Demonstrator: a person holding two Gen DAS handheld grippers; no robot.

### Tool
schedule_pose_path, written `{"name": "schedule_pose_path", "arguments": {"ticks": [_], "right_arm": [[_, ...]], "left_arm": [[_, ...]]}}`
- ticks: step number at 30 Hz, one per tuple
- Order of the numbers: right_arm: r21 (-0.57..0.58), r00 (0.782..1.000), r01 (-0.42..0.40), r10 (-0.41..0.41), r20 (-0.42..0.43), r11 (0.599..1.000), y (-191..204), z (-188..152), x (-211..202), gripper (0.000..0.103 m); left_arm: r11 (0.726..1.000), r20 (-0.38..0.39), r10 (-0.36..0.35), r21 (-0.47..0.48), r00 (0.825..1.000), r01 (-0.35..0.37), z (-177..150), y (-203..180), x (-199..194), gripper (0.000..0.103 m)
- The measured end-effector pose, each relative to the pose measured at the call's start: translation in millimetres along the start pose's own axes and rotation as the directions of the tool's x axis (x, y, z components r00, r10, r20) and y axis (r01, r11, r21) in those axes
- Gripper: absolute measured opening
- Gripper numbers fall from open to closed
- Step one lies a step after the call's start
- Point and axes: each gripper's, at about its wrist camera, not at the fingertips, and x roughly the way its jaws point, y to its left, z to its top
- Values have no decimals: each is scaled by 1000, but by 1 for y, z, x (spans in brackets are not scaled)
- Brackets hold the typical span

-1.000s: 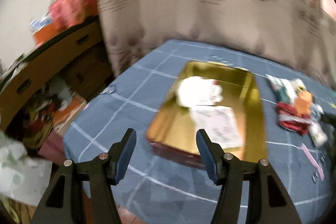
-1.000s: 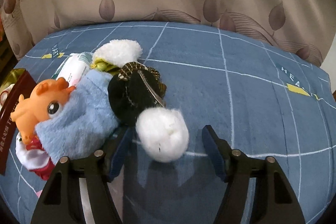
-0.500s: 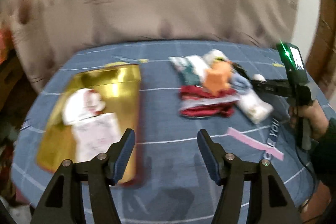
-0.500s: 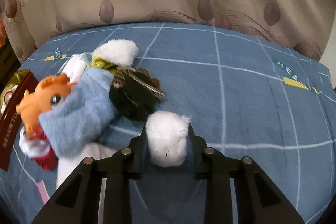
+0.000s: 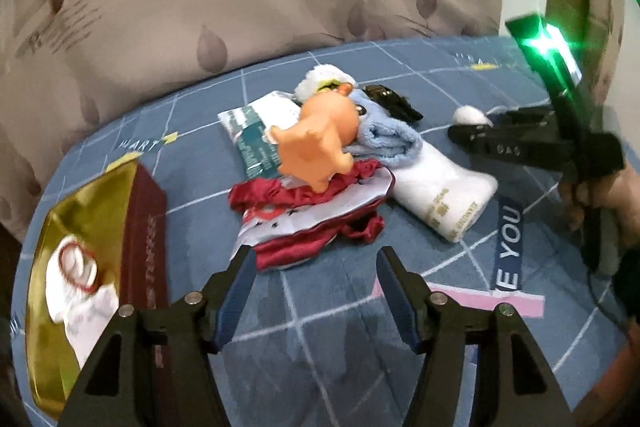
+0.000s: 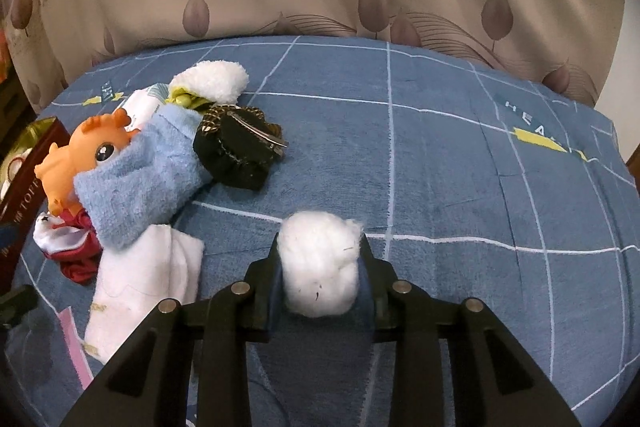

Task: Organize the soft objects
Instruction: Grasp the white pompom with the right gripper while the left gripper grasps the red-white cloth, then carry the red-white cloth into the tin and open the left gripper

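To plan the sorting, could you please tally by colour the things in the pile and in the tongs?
White: 3 (ball, fluffy sock, towel)
White-teal: 1 (packet)
Blue: 1 (sock)
Orange: 1 (toy)
Red: 1 (cloth)
Black: 1 (clip)
Total: 8

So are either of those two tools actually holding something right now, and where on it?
The right tool pinches the white cotton ball across its middle, one finger on each side. The left tool is open, with nothing between its fingers.
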Motion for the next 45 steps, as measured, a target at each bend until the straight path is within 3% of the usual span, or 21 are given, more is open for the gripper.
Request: {"name": "schedule_pose_path", "arguments": {"ticks": [8,14,17,20,22,24,45], "right_arm": [[1,1000,-4,4,0,1000,-1,0,-1,32],[4,1000,-9,9,-1,1000,0,0,0,33],[-3,1000,0,0,-1,1000,1,0,1,33],[-2,1000,0,0,-1,1000,2,1,1,33],[-3,1000,1,-1,-1,1000,2,0,1,33],[-2,1000,0,0,-1,1000,1,0,1,33],[-2,1000,1,-1,0,1000,2,0,1,32]], "left_arm": [[996,-9,55,72,998,-55,12,-4,26,64],[997,-21,41,65,999,-40,25,4,43,65],[999,-37,-3,33,999,4,31,9,53,65],[1000,-39,-25,5,999,25,30,10,53,34],[997,-39,-71,-12,997,71,27,12,53,29],[997,-51,-74,-20,996,73,24,12,52,23],[991,-27,-135,-6,991,135,9,1,-15,19]]}}
